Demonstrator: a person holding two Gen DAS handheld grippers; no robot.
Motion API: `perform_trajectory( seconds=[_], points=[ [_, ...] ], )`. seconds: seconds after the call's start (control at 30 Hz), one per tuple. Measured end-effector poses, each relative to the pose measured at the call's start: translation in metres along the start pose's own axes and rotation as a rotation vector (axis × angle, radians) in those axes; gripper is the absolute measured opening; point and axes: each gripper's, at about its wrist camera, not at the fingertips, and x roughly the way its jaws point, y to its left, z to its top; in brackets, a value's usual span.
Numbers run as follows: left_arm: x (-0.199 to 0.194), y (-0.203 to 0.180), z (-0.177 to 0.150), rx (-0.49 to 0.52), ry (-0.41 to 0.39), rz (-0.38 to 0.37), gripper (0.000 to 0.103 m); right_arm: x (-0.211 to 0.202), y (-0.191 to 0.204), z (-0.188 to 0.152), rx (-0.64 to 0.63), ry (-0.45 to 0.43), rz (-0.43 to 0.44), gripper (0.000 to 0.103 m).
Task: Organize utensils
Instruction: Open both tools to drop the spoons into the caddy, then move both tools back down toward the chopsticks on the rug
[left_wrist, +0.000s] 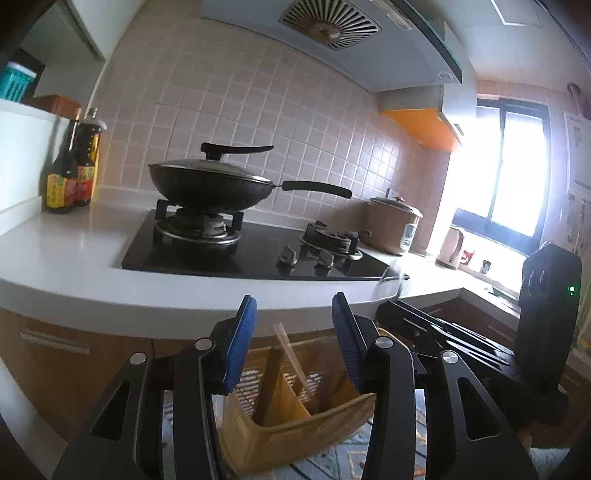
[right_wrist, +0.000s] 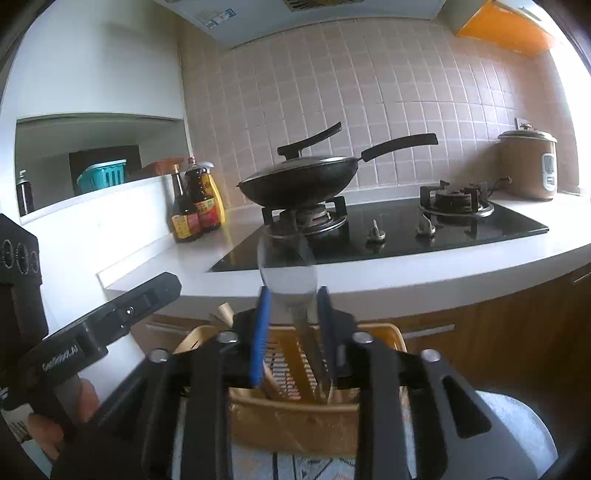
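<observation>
Right gripper (right_wrist: 293, 325) pinches a blurred metal spoon (right_wrist: 288, 269) over the yellow slatted plastic utensil caddy (right_wrist: 295, 421), wooden chopsticks (left_wrist: 291, 354) already inside; left gripper (left_wrist: 293, 339) gapes wide, empty. Spoon not yet slotted.

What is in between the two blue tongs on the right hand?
A metal spoon. The right wrist view shows its handle pinched between the right tongs, with the bowl sticking up and the yellow basket below.

a lidded black wok (left_wrist: 210, 182) sits on the left burner of a black gas hob (left_wrist: 255, 251), centre frame. two sauce bottles (left_wrist: 72, 168) stand at left; a brown rice cooker (left_wrist: 393, 225) at right.
</observation>
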Motion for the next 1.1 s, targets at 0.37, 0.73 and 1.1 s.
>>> perform_trajectory(
  seconds=[0.37,0.73,1.1],
  points=[
    [-0.063,0.005,0.016,-0.089,0.037,-0.029,0.046,-0.067,-0.001,0.009,0.057,0.091,0.015,0.026],
    [-0.072,-0.016,-0.050,-0.102,0.473,-0.010,0.046,-0.063,-0.002,-0.053,0.160,0.662,0.045,0.026],
    [-0.060,0.001,-0.155,-0.229,0.707,-0.014,0.036,-0.029,0.014,-0.143,0.186,0.920,0.098,0.026]
  ],
)
